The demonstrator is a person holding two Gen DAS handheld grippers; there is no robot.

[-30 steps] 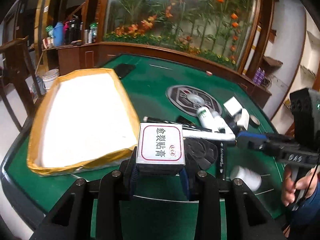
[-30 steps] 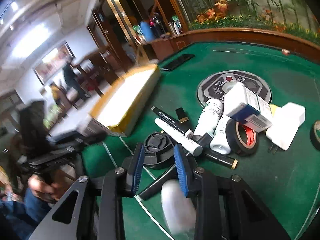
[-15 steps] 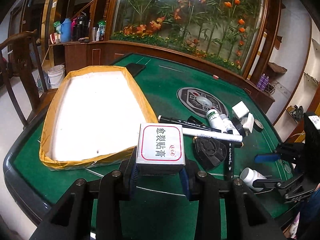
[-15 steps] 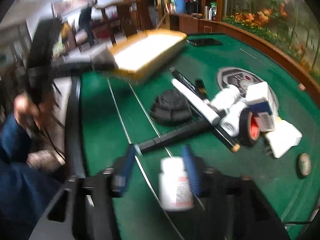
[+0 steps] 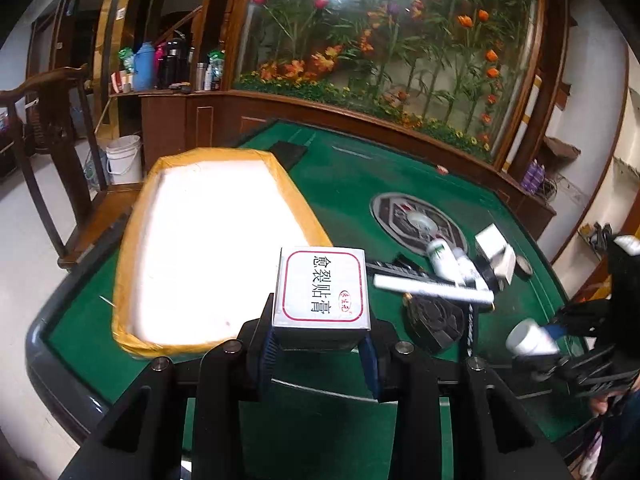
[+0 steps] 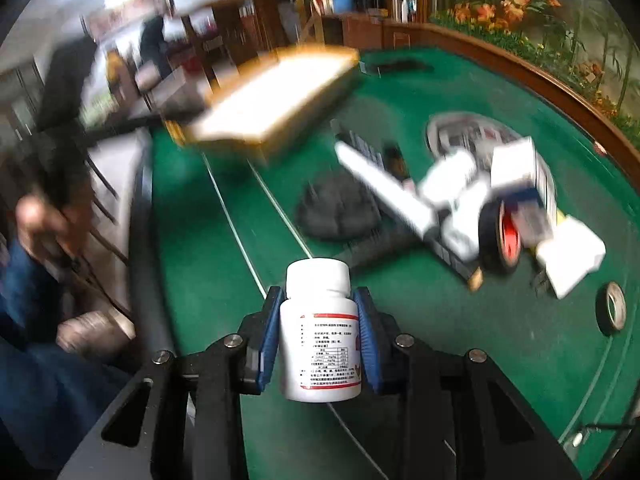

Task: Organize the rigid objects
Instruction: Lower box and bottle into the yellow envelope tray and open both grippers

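Now | left hand-held gripper clamps box | right hand-held gripper just closed, clamps bottle

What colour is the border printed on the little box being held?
Red, a rounded outline on the white box; the left wrist view shows it best.

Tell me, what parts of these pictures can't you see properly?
- Right wrist view: the pile of pens, tubes and tape is smeared by motion blur; labels unreadable.
- Right wrist view: the white bottle in the right gripper has print too small to read.
- Left wrist view: the white box in the left gripper hides the table behind it.
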